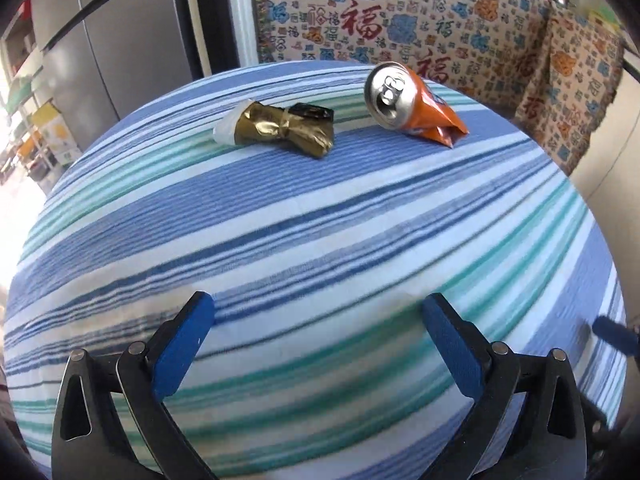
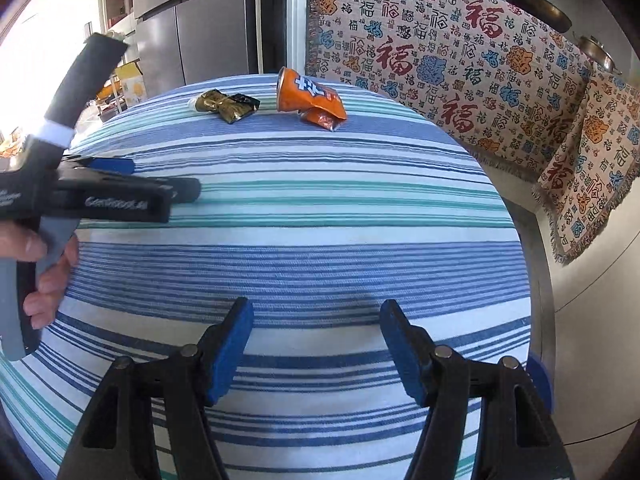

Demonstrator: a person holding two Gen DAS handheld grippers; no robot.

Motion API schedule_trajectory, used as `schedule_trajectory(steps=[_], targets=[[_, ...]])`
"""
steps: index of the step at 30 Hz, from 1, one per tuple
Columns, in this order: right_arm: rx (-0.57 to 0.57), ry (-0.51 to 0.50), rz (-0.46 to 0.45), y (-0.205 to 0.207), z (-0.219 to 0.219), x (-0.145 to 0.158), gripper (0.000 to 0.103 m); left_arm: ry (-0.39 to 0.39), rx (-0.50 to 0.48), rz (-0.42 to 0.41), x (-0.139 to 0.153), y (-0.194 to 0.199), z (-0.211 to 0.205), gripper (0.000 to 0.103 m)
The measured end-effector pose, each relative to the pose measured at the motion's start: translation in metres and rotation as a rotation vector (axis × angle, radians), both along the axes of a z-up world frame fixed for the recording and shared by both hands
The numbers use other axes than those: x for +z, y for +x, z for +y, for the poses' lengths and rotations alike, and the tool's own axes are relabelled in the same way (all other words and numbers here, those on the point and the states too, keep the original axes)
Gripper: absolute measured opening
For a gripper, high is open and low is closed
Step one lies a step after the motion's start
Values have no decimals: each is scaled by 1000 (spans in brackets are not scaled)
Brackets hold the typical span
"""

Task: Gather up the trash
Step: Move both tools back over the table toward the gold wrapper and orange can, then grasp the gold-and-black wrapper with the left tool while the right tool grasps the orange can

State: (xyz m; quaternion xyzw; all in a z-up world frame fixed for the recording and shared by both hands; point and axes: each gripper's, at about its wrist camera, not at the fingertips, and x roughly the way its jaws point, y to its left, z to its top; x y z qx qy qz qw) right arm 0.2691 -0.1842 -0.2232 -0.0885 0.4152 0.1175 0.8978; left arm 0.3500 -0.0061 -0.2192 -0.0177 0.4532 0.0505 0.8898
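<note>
Left gripper [image 1: 318,312]: jaws spread wide, nothing between the 2 blue pads, tilted down over bare cloth; from the right wrist view it shows side-on at 9 o'clock [image 2: 132,172], with a person's hand [image 2: 44,272] on its grey trigger.
Right gripper [image 2: 316,318]: jaws apart, nothing between the 2 blue pads, also tilted down over the cloth; one blurred blue pad of it shows at 3 o'clock in the left wrist view.
Striped cloth [image 1: 320,216]: blue, white and teal stripes, covering a round table under both grippers.
Crushed can [image 1: 408,100]: orange with a silver top, lying on its side at 1 o'clock from the left gripper, well apart from it, near the far edge of the table; its flattened end points away to the right. In the right wrist view it lies at 12 o'clock [image 2: 308,98].
Gold wrapper [image 1: 280,130]: crumpled foil with a white end and a black part, at 12 o'clock from the left gripper, beside the can on its left, not touching it. In the right wrist view it lies at 11 o'clock [image 2: 226,106].
Patterned throw [image 1: 400,12]: cream fabric with red, blue and orange characters, draped behind the table at 12 to 2 o'clock.
Steel refrigerator [image 1: 116,48]: grey doors at 10 to 11 o'clock, behind the table.
</note>
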Motion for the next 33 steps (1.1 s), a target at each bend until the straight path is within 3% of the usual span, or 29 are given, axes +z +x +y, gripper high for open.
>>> schedule_trajectory(steps=[8,13,18,25,29,33], targets=[[12,29,-4,7,4,-1,67,-1,204,-7,0,82,2,103],[22,28,-12,8,7,-2,68,-2,248,-6,0,106,9,103],[28,30,-10,9,7,-2,68,-6,241,-6,0,90,32,103],[28,30,-10,9,7,-2,68,-3,224,-3,5,30,81,103],[28,29,-10,8,7,-2,68,-20,176,-5,8,19,86,103],[28,32,-9,8,7,-2,68,-150,139,-31,15,37,71,103]])
